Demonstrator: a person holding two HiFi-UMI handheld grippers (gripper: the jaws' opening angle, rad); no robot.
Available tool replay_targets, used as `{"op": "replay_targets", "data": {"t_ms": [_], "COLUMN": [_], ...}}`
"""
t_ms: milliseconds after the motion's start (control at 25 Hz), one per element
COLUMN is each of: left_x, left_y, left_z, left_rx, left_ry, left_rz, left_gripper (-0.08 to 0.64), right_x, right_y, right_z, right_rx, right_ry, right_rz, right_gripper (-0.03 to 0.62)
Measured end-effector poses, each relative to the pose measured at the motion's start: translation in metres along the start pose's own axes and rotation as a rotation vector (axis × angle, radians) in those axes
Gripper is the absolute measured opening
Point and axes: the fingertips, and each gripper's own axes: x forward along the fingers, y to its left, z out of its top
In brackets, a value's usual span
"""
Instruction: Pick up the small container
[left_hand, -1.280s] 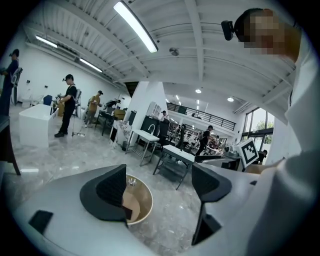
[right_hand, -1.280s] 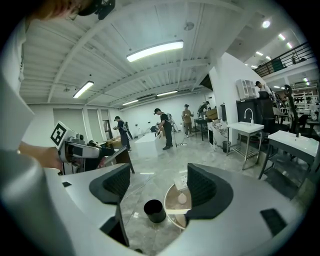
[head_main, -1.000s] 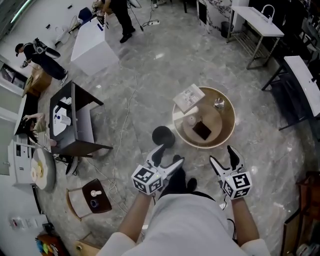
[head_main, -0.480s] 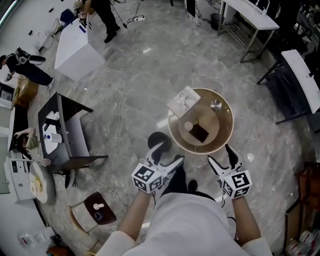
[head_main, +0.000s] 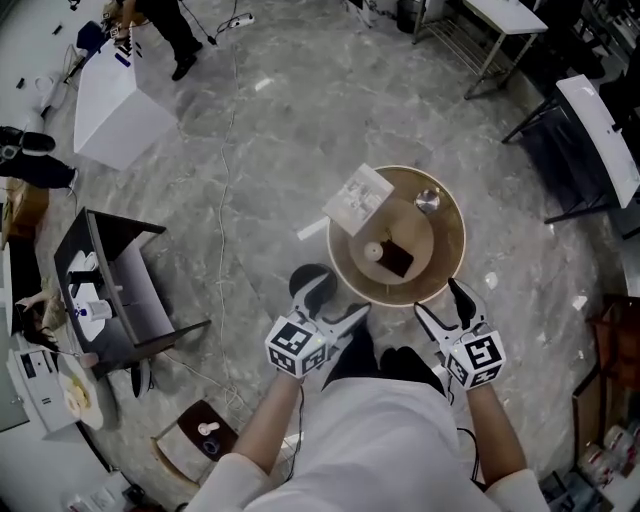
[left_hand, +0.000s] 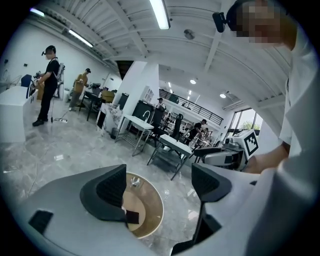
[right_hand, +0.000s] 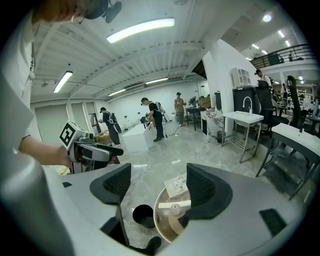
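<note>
Left gripper (head_main: 335, 304) and right gripper (head_main: 445, 308) are hovering empty, jaws apart, at lower centre.
Small cream cylindrical container (head_main: 374, 251) is sitting mid-frame on the round wooden table (head_main: 447, 268); likely light and rigid, so pinch its sides.

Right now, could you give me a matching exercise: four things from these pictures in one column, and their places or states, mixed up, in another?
1. small container
2. booklet
3. black round object
4. left gripper

A. on the floor beside the table
B. open, holding nothing
C. on the table, beside a dark square
D. overhanging the table's rim

Pairs: 1-C, 2-D, 3-A, 4-B.
</note>
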Motion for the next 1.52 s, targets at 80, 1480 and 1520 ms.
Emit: {"op": "replay_targets", "data": {"t_ms": [80, 1480, 1520], "left_x": [0.005, 0.128, 0.131], "left_y": [0.01, 0.142, 0.146], "left_z": [-0.001, -0.113, -0.119], "left_rx": [-0.01, -0.21, -0.209], "left_ry": [0.008, 0.015, 0.017], "left_rz": [-0.01, 0.243, 0.245], "left_gripper": [0.411, 0.408, 0.408], "right_x": [0.012, 0.216, 0.221], "right_y": [0.001, -0.073, -0.074], "right_z": [0.002, -0.134, -0.142], "right_rx": [0.002, -0.151, -0.159], "right_ry": [0.001, 0.261, 0.271], "right_rz": [0.01, 0.338, 0.345], "right_gripper": [0.359, 0.35, 0.35]}}
